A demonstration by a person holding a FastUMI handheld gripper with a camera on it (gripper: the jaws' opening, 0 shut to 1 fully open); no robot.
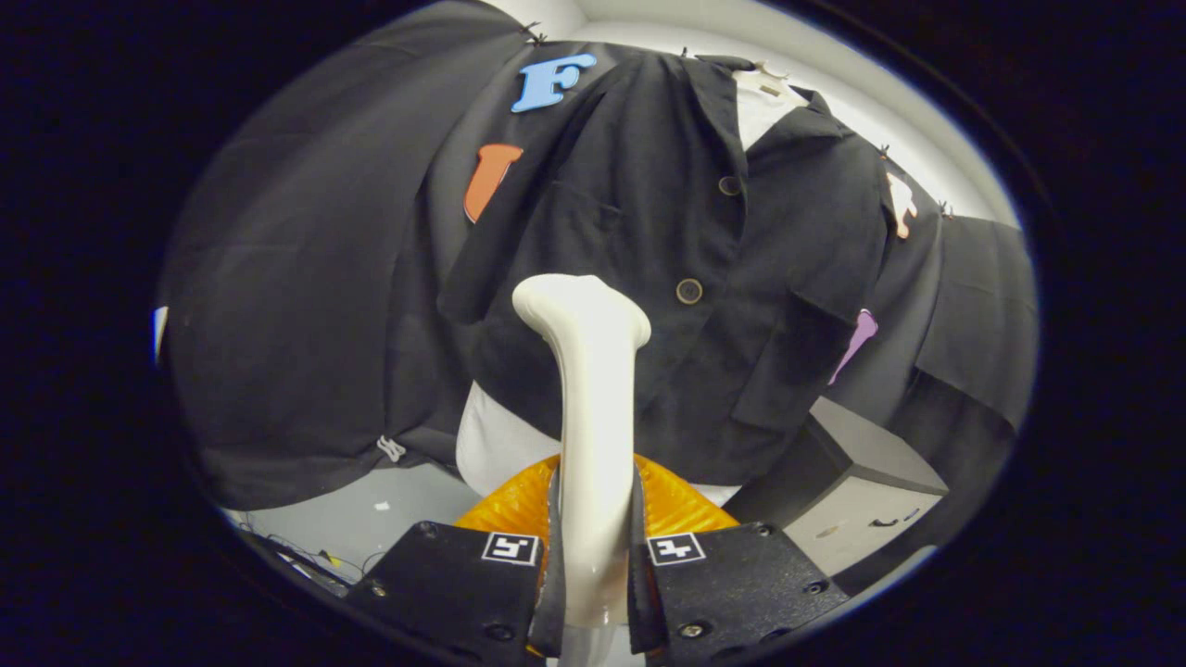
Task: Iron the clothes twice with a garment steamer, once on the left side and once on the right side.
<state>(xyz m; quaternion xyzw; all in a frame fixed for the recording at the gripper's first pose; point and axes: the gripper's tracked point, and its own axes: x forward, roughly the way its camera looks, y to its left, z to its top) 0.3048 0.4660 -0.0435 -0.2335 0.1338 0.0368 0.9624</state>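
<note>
The gripper [593, 556] is clamping the white garment steamer [593, 389], its head seemingly touching the hanging black button-front shirt [667, 232].

I see my black gripper [595, 556], its fingers pressing a cream-white steamer [593, 389]. Ahead hangs a black shirt [649, 278] with dark buttons [688, 291], over an orange ribbed base [667, 505].

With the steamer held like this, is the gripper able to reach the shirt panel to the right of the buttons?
Probably yes. The gripper is shut on the white garment steamer, whose head sits near the black shirt, left of the buttons. Nothing stands between the head and the other panel, so a sideways move should get there.
</note>
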